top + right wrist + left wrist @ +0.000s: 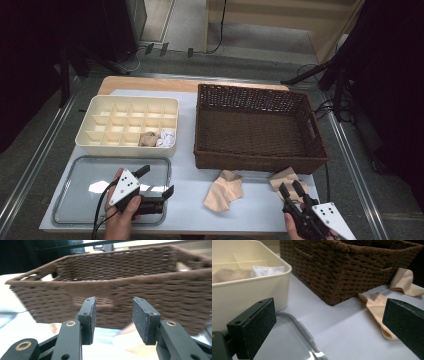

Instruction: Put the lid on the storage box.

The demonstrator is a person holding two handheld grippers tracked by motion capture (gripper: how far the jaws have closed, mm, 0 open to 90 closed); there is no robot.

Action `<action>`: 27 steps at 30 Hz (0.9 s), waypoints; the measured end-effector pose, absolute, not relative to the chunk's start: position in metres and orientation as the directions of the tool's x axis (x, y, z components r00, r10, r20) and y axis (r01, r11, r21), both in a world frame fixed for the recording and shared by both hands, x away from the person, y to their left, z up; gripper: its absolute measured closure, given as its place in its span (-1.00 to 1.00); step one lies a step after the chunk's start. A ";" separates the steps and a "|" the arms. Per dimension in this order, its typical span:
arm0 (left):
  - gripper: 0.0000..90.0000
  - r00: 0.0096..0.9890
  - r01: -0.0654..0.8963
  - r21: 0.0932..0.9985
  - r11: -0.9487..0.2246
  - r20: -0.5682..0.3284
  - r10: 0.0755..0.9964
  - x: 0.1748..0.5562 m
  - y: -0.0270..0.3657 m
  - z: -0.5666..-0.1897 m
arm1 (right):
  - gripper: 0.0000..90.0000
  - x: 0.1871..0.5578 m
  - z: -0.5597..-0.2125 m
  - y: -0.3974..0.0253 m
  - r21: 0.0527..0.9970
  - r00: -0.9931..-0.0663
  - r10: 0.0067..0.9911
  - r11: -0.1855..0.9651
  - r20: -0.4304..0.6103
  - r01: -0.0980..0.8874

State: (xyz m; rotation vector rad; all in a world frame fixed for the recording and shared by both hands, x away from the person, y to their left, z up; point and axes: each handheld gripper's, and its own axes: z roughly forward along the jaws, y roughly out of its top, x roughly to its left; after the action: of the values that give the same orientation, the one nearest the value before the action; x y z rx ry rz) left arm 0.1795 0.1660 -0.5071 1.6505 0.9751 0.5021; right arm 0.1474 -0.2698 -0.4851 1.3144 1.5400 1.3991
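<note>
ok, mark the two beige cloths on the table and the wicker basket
left beige cloth (pixel 224 190), high view, middle of the crumpled fabric
right beige cloth (pixel 282 177), high view, bare part left of the right claw
wicker basket (pixel 250 163), high view, near front wall

A: What stands at two o'clock on the table (pixel 185 125)?
B: A dark brown wicker basket (pixel 250 161), upright, nothing in it.
A: And at ten o'clock?
B: A cream divided box (pixel 125 146). In its near row, toward the right end, a tan bundle (pixel 148 139) sits beside a white bundle (pixel 166 137).
A: Past the table?
B: Cables (pixel 135 60) on the floor at eleven o'clock.
</note>
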 end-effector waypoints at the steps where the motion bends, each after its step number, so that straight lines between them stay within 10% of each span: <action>1: -1.00 0.581 0.346 0.936 -0.062 -0.162 0.798 0.180 0.163 -0.506 | 0.23 0.148 -0.485 -0.264 0.967 -0.284 0.948 -0.077 0.147 0.241; 20: -0.99 0.677 0.470 0.869 -0.153 -0.244 0.695 0.177 0.111 -0.524 | 0.34 0.189 -0.525 -0.191 0.901 -0.374 0.907 -0.012 0.192 0.433; 27: -0.60 0.685 0.510 0.842 -0.175 -0.275 0.675 0.174 0.090 -0.530 | 0.39 0.207 -0.533 -0.184 0.879 -0.366 0.912 0.012 0.187 0.477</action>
State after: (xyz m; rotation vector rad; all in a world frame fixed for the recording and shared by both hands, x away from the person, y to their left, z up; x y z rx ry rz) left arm 0.1742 0.0898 -0.5303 1.8339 0.9352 0.1934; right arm 0.2067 -0.1836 -0.5329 1.4194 1.8577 1.3175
